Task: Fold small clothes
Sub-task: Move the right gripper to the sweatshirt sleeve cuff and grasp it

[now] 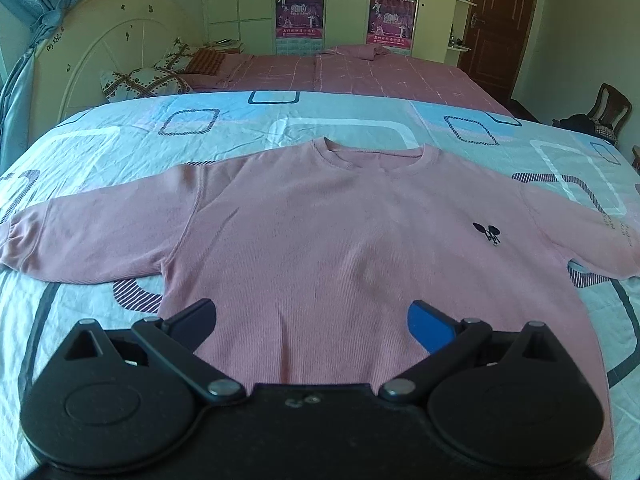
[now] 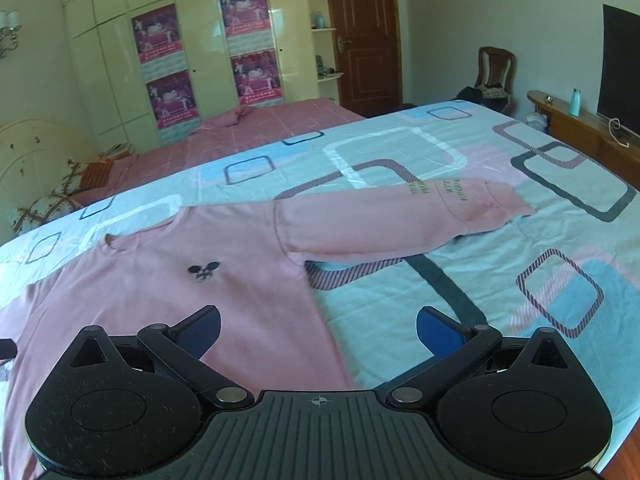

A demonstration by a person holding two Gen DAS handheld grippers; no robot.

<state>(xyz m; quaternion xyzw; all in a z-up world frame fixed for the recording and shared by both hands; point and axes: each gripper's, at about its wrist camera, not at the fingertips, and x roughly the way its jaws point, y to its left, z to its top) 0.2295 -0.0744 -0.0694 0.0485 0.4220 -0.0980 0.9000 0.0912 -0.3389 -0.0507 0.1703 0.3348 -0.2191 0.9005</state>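
Hand-held gripper: right one, jaws wide apart, holding nothing, over the sweater's side edge.
Sweater: pink, flat on the bed, dark emblem on the chest.
Sleeve: stretched out to the right, lettering near the cuff.
Background: wardrobe with posters, door, chair.

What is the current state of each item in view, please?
Pink sweatshirt: spread flat on the bedspread, front up, sleeves out, unfolded.
Left claw: open, empty, over the hem.
Right claw: open, empty, over the sweatshirt's side edge.
Door: closed.
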